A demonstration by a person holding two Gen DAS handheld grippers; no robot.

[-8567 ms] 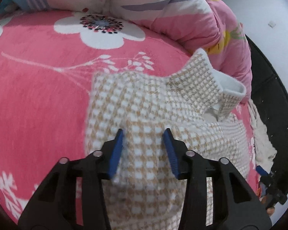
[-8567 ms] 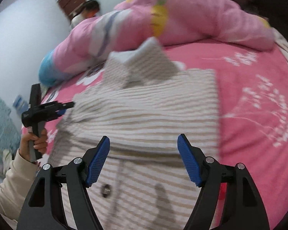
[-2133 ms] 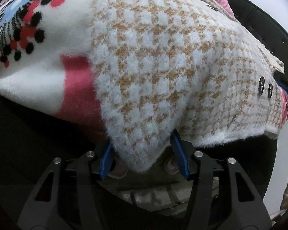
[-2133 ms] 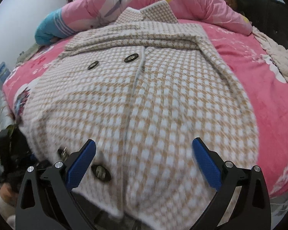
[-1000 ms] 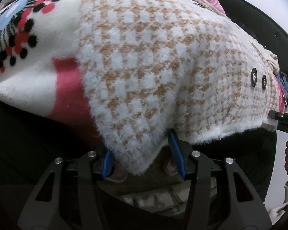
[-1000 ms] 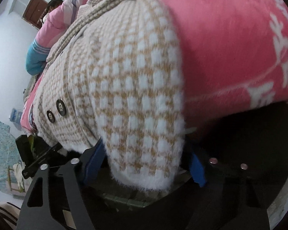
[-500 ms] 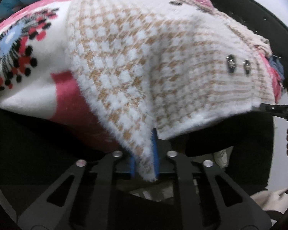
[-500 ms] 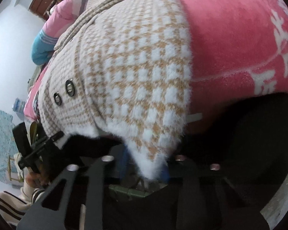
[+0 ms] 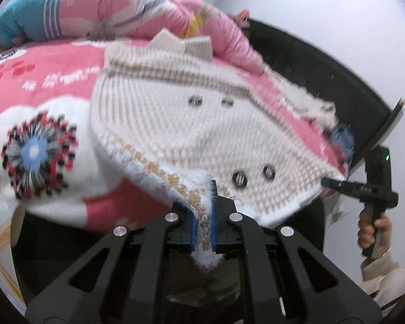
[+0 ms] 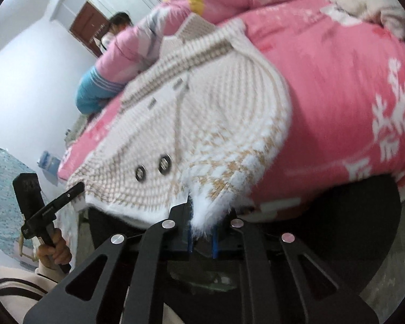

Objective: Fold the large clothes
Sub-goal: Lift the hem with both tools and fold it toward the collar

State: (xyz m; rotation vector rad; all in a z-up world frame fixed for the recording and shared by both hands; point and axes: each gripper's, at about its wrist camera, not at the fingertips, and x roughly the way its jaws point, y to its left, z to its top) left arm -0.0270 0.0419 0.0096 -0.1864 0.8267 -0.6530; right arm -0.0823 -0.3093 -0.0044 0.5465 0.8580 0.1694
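A fuzzy white-and-tan checked coat [image 9: 175,113] with dark buttons lies spread on the pink flowered bed, its collar at the far end by the pillows. My left gripper [image 9: 203,216] is shut on the coat's near left hem corner and holds it lifted off the bed edge. My right gripper [image 10: 201,229] is shut on the near right hem corner of the coat [image 10: 216,113], also lifted. The right gripper also shows in the left wrist view [image 9: 334,183] at the hem; the left gripper shows in the right wrist view [image 10: 78,189].
A rolled pink and blue quilt [image 9: 94,10] lies along the far end of the bed [image 9: 40,81]. A cream fuzzy blanket [image 9: 310,105] lies at the bed's right side by a black headboard [image 9: 337,81]. A person [image 10: 116,27] sits beyond the quilt.
Both grippers have closed on the hem corners and lifted them up from below the bed edge; the view now looks over the whole coat.
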